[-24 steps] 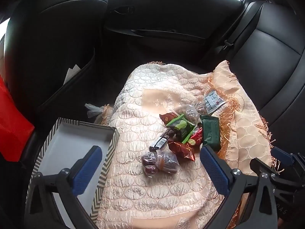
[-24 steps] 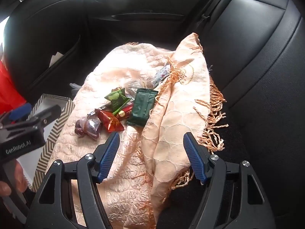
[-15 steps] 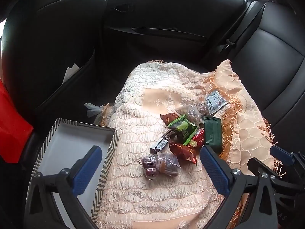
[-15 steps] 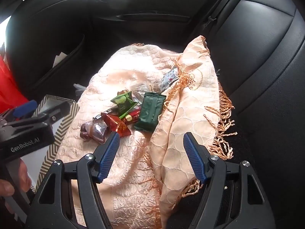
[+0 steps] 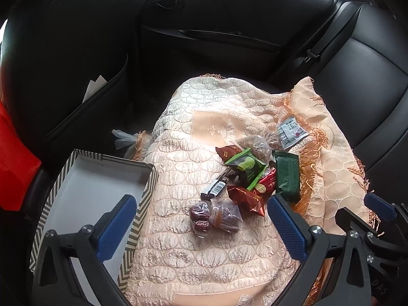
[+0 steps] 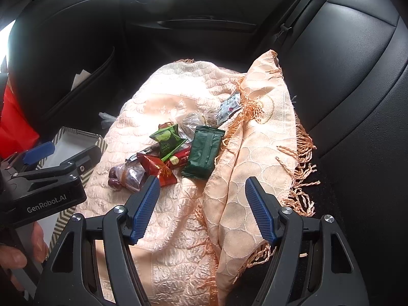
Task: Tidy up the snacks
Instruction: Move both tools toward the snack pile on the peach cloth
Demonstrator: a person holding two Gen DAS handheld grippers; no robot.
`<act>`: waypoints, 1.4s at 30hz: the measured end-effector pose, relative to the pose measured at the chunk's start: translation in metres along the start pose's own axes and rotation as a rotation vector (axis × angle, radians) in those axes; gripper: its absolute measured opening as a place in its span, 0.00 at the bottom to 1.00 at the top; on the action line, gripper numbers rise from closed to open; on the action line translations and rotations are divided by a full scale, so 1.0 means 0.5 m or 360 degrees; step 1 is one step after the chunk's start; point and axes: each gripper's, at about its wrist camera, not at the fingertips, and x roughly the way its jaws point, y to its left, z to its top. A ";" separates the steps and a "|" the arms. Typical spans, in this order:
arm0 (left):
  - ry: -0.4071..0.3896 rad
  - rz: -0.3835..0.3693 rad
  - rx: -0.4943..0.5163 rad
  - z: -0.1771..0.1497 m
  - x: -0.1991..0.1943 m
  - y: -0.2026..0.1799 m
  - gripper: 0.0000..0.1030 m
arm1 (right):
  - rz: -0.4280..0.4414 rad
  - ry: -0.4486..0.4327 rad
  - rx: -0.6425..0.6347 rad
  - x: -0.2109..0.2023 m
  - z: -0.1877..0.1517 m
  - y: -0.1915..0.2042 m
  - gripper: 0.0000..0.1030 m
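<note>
A pile of snack packets lies on a peach cloth [image 5: 204, 178] on the back car seat: a dark green packet [image 5: 287, 176] [image 6: 204, 150], a light green packet [image 5: 246, 165] [image 6: 167, 137], a red foil packet [image 5: 246, 200] [image 6: 159, 169], a clear bag of dark dates [image 5: 214, 215] [image 6: 126, 174], a black bar [image 5: 216, 187] and a white-label packet [image 5: 290, 131] [image 6: 228, 107]. An empty white box with chevron sides [image 5: 86, 191] [image 6: 74, 142] sits to the left. My left gripper [image 5: 201, 225] is open, just short of the date bag. My right gripper [image 6: 202, 206] is open over the cloth, short of the pile.
Black leather seat back [image 6: 344, 76] rises on the right, the front seat back [image 5: 63, 51] on the left, the door [image 5: 229, 25] beyond. A red bag [image 5: 12, 158] sits far left. The cloth's fringed fold [image 6: 255, 140] bunches up at the right.
Both grippers have drawn slightly nearer to the snack pile, so the pile sits lower and larger in the right wrist view. Both stay open. No snack has moved.
</note>
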 end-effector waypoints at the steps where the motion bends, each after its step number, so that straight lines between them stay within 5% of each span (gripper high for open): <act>1: -0.0008 -0.0004 -0.0010 0.001 0.001 0.003 1.00 | 0.0000 0.0002 0.0003 0.001 0.000 -0.002 0.68; 15: 0.0183 0.0038 -0.0048 0.021 0.074 0.042 1.00 | 0.0036 0.0025 0.0015 0.027 0.041 -0.012 0.68; 29: 0.0453 -0.0041 0.0267 -0.017 0.133 -0.025 1.00 | 0.0131 0.0134 0.0113 0.067 0.032 -0.035 0.68; 42: 0.0562 0.0022 0.0151 -0.047 0.212 -0.032 1.00 | 0.0144 0.0144 0.0125 0.068 0.032 -0.037 0.68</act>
